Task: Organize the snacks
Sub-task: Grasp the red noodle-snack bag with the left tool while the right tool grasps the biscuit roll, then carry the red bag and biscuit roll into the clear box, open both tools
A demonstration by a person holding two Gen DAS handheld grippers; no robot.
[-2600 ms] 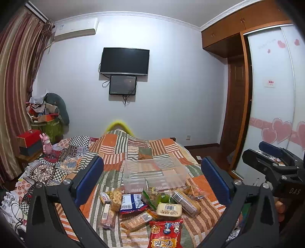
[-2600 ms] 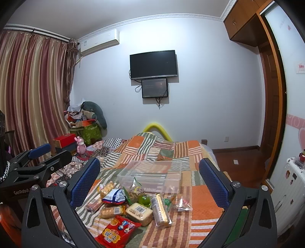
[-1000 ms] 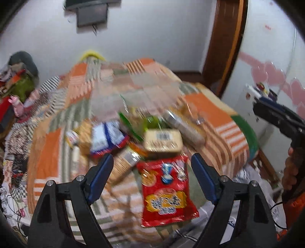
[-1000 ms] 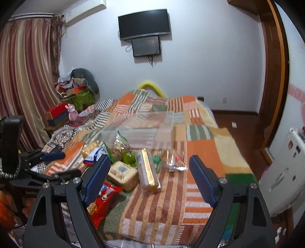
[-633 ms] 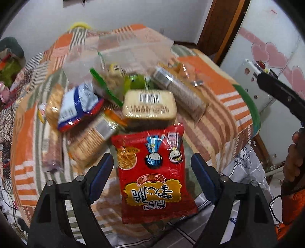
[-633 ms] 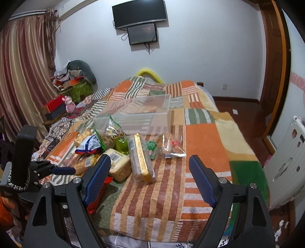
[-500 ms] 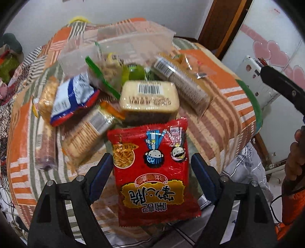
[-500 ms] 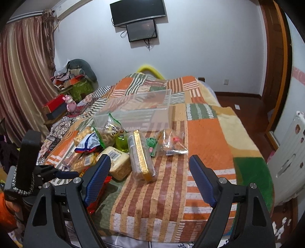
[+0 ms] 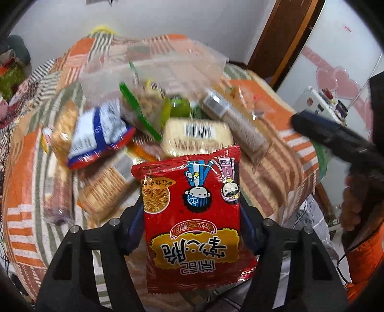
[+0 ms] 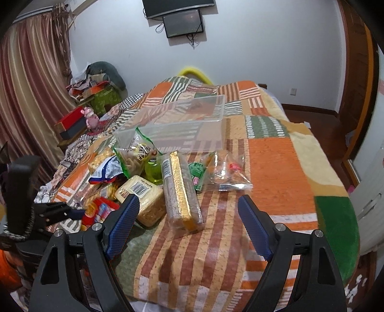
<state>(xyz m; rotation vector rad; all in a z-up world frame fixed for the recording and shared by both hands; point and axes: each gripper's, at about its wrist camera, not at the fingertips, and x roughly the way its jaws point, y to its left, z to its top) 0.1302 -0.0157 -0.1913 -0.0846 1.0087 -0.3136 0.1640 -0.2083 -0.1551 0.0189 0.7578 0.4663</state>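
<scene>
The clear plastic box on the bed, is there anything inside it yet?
Empty, it seems. Through the clear plastic box only the striped blanket shows, and the snacks lie in front of it, outside.

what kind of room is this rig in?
A home bedroom, most likely: snacks lie on a bed under a patchwork quilt, with a wall-mounted TV, long curtains and a wardrobe.

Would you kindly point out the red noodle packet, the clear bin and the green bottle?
Red noodle packet [image 9: 192, 204]: left wrist view, middle of its printed front.
Clear bin [image 10: 192, 138]: right wrist view, its near wall.
Green bottle [image 10: 153, 171]: right wrist view, its body below the label.
</scene>
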